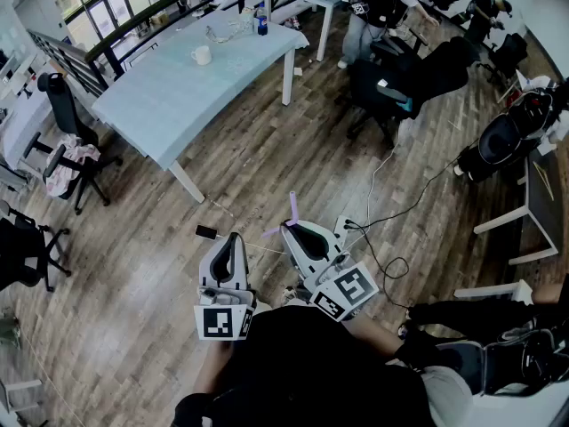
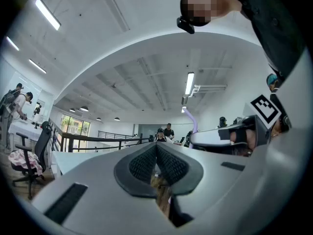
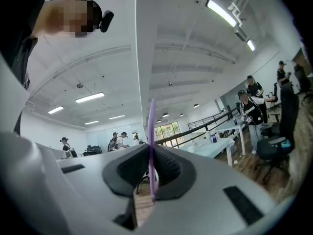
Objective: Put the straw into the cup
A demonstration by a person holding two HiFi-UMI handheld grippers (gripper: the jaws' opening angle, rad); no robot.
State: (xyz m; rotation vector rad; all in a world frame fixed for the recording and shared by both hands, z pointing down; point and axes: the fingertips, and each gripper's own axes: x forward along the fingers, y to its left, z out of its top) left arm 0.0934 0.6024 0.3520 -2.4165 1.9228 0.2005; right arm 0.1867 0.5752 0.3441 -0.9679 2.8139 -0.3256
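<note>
Two tools: right tool (image 3: 150, 166) clamps the straw (image 3: 152, 126) near its lower end; left tool (image 2: 157, 163) closed, empty. Straw judged light, flexible, easily crushed.

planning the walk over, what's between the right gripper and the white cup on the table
Head view: mostly bare wood floor, then the near part of the pale table that bears the cup. The right gripper is shut on the straw.

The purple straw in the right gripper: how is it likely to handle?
Probably very light: the straw stands upright, held only by a pinch in the right gripper. It looks thin, so a hard squeeze could flatten it. Smooth and round, it may pivot or slip between the fingers.
</note>
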